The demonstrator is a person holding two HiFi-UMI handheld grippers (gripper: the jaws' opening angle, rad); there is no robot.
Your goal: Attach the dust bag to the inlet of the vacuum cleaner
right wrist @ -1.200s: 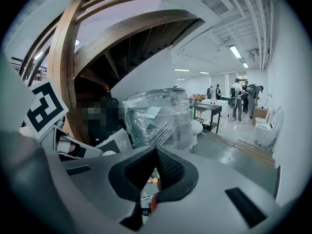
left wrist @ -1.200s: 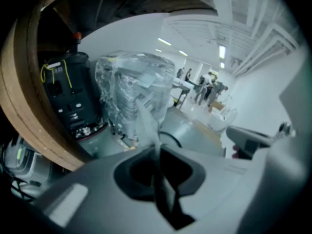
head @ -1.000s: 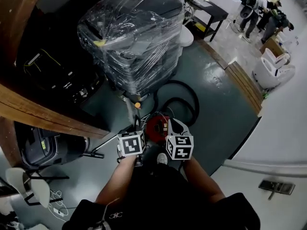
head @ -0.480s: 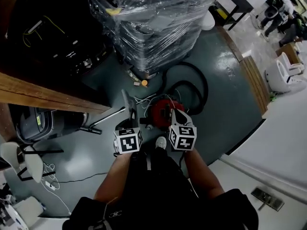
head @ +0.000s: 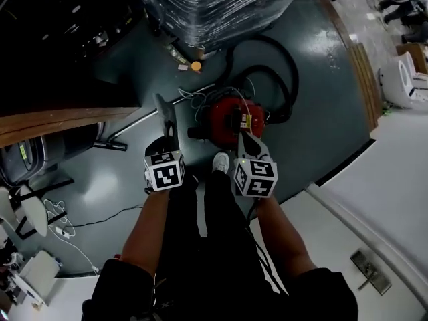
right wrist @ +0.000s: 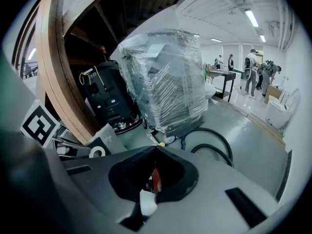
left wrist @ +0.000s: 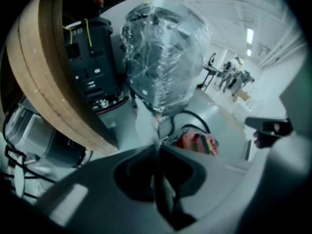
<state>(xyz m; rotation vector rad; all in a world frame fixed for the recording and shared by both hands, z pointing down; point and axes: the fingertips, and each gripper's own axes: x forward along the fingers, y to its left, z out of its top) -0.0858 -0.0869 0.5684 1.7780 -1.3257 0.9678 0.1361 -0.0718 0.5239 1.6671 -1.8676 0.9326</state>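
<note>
A red vacuum cleaner (head: pixel 231 118) lies on the grey floor, its black hose (head: pixel 277 59) looped behind it. My left gripper (head: pixel 168 139) is shut on the grey, flat dust bag (head: pixel 166 114), which sticks up past the jaws, left of the vacuum. The right gripper view shows the bag's card collar with a round hole (right wrist: pixel 99 147) beside the left gripper's marker cube (right wrist: pixel 39 123). The left gripper view shows the bag edge-on (left wrist: pixel 146 122), with the vacuum (left wrist: pixel 197 143) beyond. My right gripper (head: pixel 246 139) is shut and holds nothing, just in front of the vacuum; red shows past its jaws (right wrist: pixel 155 178).
A tall shrink-wrapped stack (head: pixel 214 5) stands behind the vacuum. A wooden beam (head: pixel 60 122) with dark machines under it runs along the left. White cables (head: pixel 57 229) lie at the lower left. The person's shoe (head: pixel 220 162) is beside the vacuum. People stand far off (right wrist: pixel 253 72).
Both grippers have dropped toward the floor and the vacuum. The head view has tipped down, so the vacuum sits higher and larger in frame. The bag stays in the left gripper.
</note>
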